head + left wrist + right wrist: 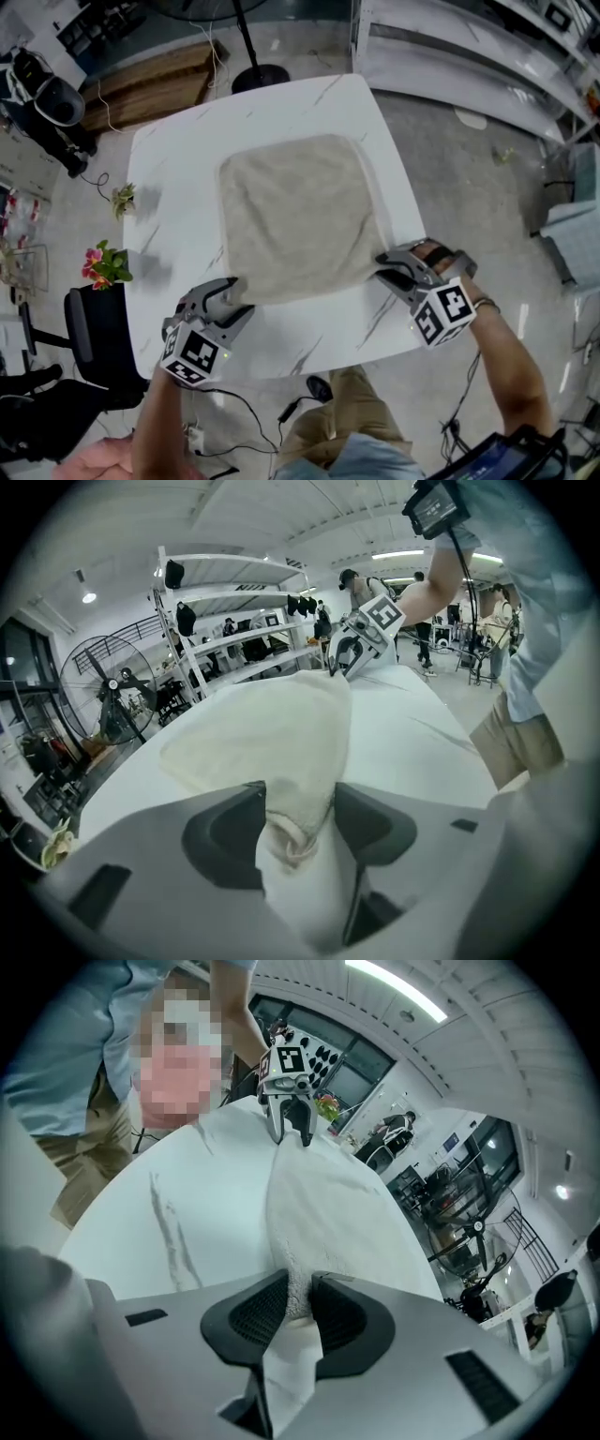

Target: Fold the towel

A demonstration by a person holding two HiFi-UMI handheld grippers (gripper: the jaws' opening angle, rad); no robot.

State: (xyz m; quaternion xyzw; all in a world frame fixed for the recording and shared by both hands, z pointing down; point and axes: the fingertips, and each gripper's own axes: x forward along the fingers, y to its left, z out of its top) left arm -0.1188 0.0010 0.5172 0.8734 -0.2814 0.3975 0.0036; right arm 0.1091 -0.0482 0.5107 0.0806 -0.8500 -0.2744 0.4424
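Observation:
A beige towel (295, 216) lies spread flat in the middle of the white marble table (178, 187). At the towel's near left corner my left gripper (239, 298) is shut on a bunched fold of towel (281, 733), which rises from the tabletop into the jaws (298, 803). My right gripper (389, 265) is at the near right corner. Its ribbed pads (258, 1312) pinch the towel's edge (319, 1213) with only a narrow gap between them. Each gripper shows in the other's view, at the far end of the near edge: the right gripper (352, 653) and the left gripper (289, 1129).
The table's near edge runs just behind both grippers. On the floor left of the table are a potted flower (105, 265), a small plant (122, 199) and a black chair (94, 328). A fan base (258, 75) and white shelving (450, 47) stand beyond the far edge.

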